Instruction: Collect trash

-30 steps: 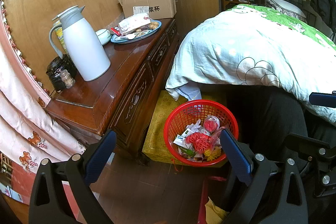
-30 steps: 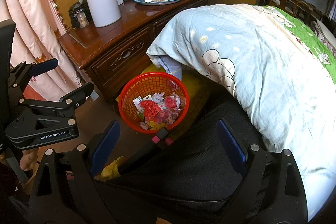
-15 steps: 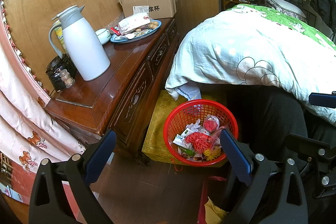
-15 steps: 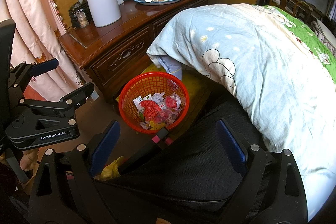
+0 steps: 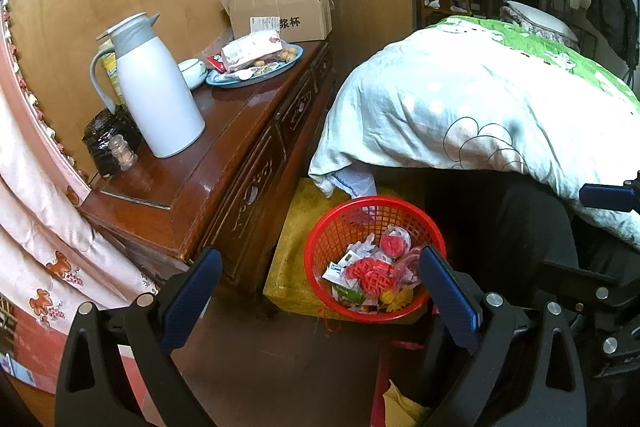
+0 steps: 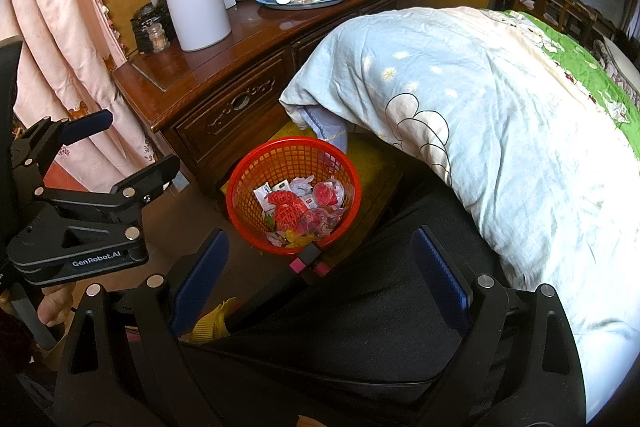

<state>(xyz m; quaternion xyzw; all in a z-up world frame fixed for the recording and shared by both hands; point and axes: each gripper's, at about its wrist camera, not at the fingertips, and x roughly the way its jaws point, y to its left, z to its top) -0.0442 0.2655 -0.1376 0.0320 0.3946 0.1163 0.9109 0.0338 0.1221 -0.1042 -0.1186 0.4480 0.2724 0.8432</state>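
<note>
A red mesh basket (image 5: 320, 247) (image 6: 244, 187) stands on the floor between the wooden cabinet and the bed. It holds trash (image 5: 370, 277) (image 6: 298, 205): red netting, wrappers, crumpled paper and clear plastic. My left gripper (image 5: 320, 293) is open and empty, above the floor just in front of the basket. My right gripper (image 6: 320, 267) is open and empty, over a black mesh chair seat (image 6: 360, 315), near the basket. The left gripper's body also shows in the right wrist view (image 6: 80, 219).
A dark wooden cabinet (image 5: 192, 187) carries a white thermos (image 5: 156, 95), a blue plate of snacks (image 5: 256, 67), a black jar (image 5: 106, 139) and a cardboard box (image 5: 288, 11). A bed with a pale quilt (image 5: 460, 107) is to the right. A pink curtain (image 5: 36, 211) hangs left.
</note>
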